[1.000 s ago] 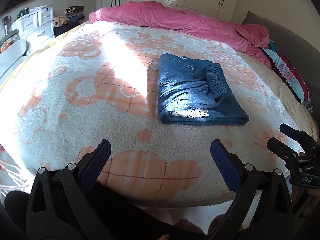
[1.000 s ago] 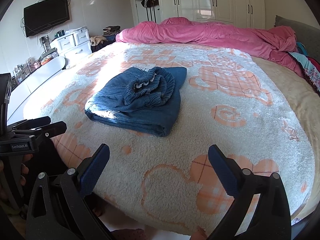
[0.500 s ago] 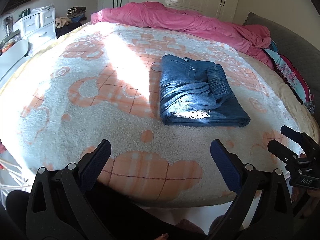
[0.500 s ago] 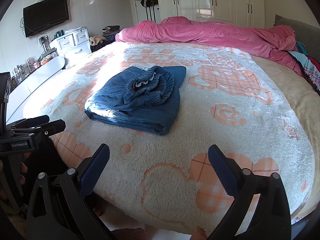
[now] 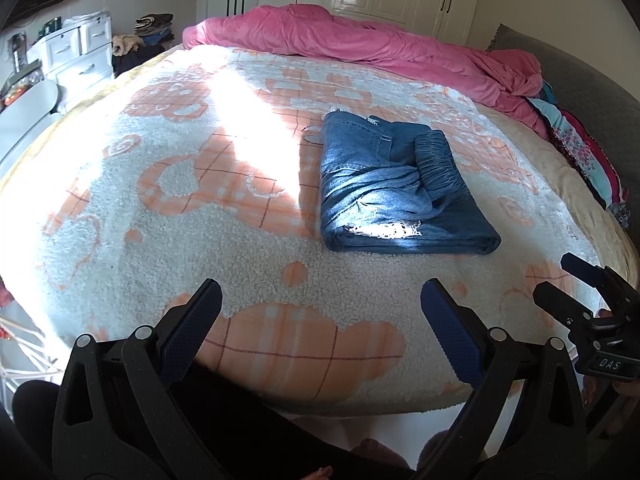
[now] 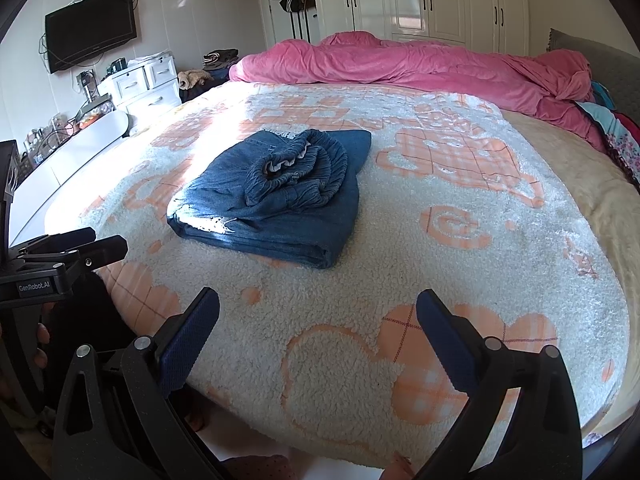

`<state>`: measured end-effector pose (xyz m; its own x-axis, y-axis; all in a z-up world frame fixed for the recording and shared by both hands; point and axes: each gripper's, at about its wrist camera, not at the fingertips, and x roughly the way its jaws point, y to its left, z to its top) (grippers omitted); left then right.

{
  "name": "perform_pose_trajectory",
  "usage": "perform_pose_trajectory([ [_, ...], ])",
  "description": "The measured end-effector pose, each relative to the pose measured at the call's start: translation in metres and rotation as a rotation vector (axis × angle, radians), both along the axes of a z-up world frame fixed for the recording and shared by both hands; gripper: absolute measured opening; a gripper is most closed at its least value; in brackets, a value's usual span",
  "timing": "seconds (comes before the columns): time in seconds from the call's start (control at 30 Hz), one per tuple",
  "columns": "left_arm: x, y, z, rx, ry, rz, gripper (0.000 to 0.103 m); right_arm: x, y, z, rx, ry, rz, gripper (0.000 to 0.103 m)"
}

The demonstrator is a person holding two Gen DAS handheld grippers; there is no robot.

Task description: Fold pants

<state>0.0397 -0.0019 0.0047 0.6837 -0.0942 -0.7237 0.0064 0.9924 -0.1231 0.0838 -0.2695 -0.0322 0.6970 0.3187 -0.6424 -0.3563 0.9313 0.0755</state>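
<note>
Bed (image 5: 248,216) bears folded pants (image 5: 392,188), underside hidden.

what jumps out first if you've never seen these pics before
The folded jeans sit alone mid-bed on a white and orange blanket, their elastic waistband bunched on top. Behind them a pink duvet is heaped along the far edge of the bed. Up close, the left gripper and right gripper hang open and empty at the near edge, short of the jeans.
</note>
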Motion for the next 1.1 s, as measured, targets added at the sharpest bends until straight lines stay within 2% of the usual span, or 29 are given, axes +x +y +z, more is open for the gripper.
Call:
perform_pose_trajectory([
  [0.8, 0.0015, 0.0050, -0.0018, -0.015, 0.013, 0.012, 0.093, 0.0023, -0.0042, -0.0004, -0.015, 0.004, -0.028, 0.098],
  [1.0, 0.0051, 0.0083, -0.0059, -0.008, 0.030, 0.028, 0.093, 0.0044, -0.0071, -0.0008, -0.024, 0.005, -0.044, 0.098],
  [1.1, 0.0071, 0.0089, -0.0064, 0.034, 0.031, 0.052, 0.093, 0.0067, -0.0082, -0.0022, -0.030, 0.009, -0.055, 0.098],
])
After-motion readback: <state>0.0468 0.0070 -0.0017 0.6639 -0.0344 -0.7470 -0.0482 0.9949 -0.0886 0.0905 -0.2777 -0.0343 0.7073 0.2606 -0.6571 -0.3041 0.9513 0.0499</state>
